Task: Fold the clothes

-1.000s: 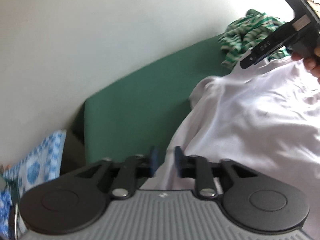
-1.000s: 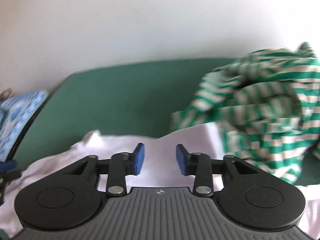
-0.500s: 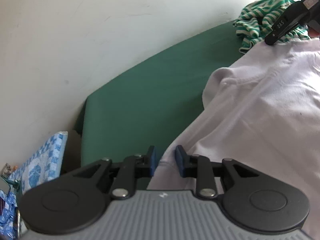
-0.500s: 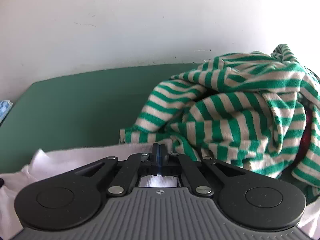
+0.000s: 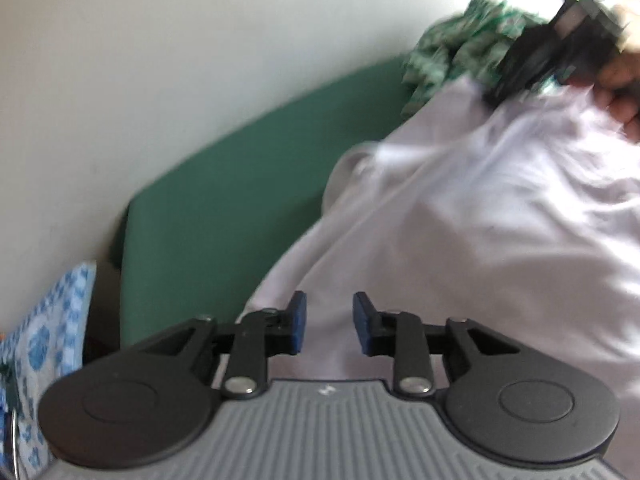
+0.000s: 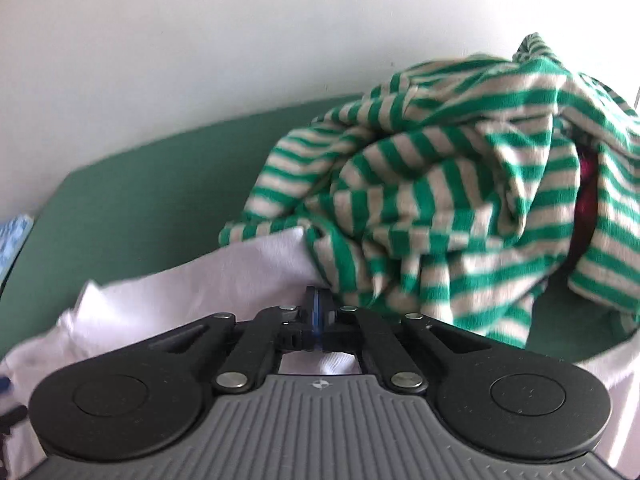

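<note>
A white garment (image 5: 480, 220) lies spread over the green surface (image 5: 240, 200). My left gripper (image 5: 330, 324) is open just above the garment's near edge, with cloth showing under the gap between its blue pads. My right gripper (image 6: 318, 312) is shut on the white garment (image 6: 200, 280) at its far edge, right against a crumpled green-and-beige striped garment (image 6: 440, 180). In the left wrist view the right gripper (image 5: 552, 48) is blurred at the top right, held by a hand (image 5: 616, 80), with the white cloth pulled up beneath it.
The striped garment (image 5: 460, 52) is heaped at the far right against a pale wall. A red item (image 6: 588, 184) shows inside its folds. A blue patterned cloth (image 5: 44, 332) lies off the left edge of the green surface (image 6: 140, 200).
The right gripper went from open to shut on the white garment's far edge beside the striped heap and now pulls the cloth up. The left gripper stays open over the near edge.
</note>
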